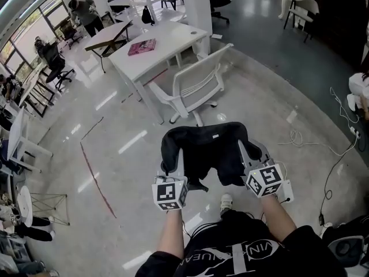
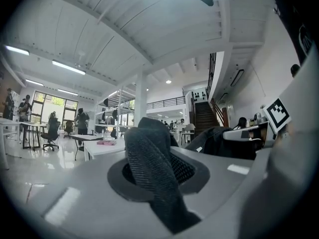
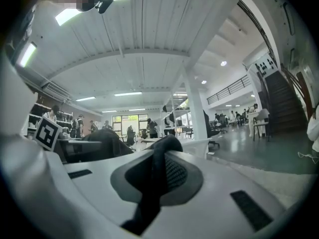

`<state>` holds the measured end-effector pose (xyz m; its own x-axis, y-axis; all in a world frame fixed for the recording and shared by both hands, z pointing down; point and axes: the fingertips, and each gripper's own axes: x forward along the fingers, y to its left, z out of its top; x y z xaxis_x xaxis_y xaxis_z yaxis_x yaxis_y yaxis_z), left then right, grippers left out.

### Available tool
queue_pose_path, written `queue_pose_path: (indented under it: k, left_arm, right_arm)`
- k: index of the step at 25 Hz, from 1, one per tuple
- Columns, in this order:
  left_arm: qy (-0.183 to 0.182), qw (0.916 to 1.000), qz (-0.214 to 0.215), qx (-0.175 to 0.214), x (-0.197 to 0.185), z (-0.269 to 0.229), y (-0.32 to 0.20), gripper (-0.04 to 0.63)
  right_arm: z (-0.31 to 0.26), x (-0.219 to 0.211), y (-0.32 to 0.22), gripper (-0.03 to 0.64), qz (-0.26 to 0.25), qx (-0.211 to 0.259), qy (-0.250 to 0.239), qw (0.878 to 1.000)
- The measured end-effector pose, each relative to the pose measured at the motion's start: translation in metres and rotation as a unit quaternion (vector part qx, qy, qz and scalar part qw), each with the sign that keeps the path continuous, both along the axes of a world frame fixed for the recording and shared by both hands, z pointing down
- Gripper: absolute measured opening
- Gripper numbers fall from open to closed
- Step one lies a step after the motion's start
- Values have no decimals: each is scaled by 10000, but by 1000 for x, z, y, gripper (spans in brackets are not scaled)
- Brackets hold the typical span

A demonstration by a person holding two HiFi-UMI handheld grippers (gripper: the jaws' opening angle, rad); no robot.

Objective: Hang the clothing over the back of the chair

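Observation:
A black garment [image 1: 204, 149] hangs spread between my two grippers in the head view, held up in front of the person's body. My left gripper [image 1: 177, 165] is shut on its left edge and my right gripper [image 1: 249, 159] is shut on its right edge. In the left gripper view my left gripper [image 2: 155, 169] has a fold of black knit fabric [image 2: 147, 158] clamped in it. In the right gripper view my right gripper [image 3: 160, 176] pinches a thinner black fold [image 3: 157, 173]. A white office chair [image 1: 193, 85] stands ahead of the garment with its back towards me, apart from the cloth.
A white desk [image 1: 161, 45] with a pink book [image 1: 142, 47] stands just beyond the chair. A white pillar [image 1: 196, 4] rises behind it. Cables [image 1: 340, 154] trail over the floor at the right. A red line [image 1: 95, 180] marks the floor at the left. People and more desks are at the far left.

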<state>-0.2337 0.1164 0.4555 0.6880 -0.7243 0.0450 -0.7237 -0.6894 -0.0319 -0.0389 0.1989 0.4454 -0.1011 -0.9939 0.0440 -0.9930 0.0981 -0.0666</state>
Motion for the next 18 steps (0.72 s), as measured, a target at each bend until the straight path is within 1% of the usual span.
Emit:
queue_pose_path:
  k: [6,12,18]
  left_arm:
    - [-46,10000,14,-3,40,-4,-34,85]
    - [-77,9999,-63,36,73,-4,-68,86]
    - [-16,9998,-164,94,101,-8,-96,86]
  right_arm:
    - [-4,37,-40,23,-56,-3,-11,10000]
    - [-6,70,-76,23,-158,58,-24,9999]
    - [-12,99,-107,23,-277,166,-22,9995]
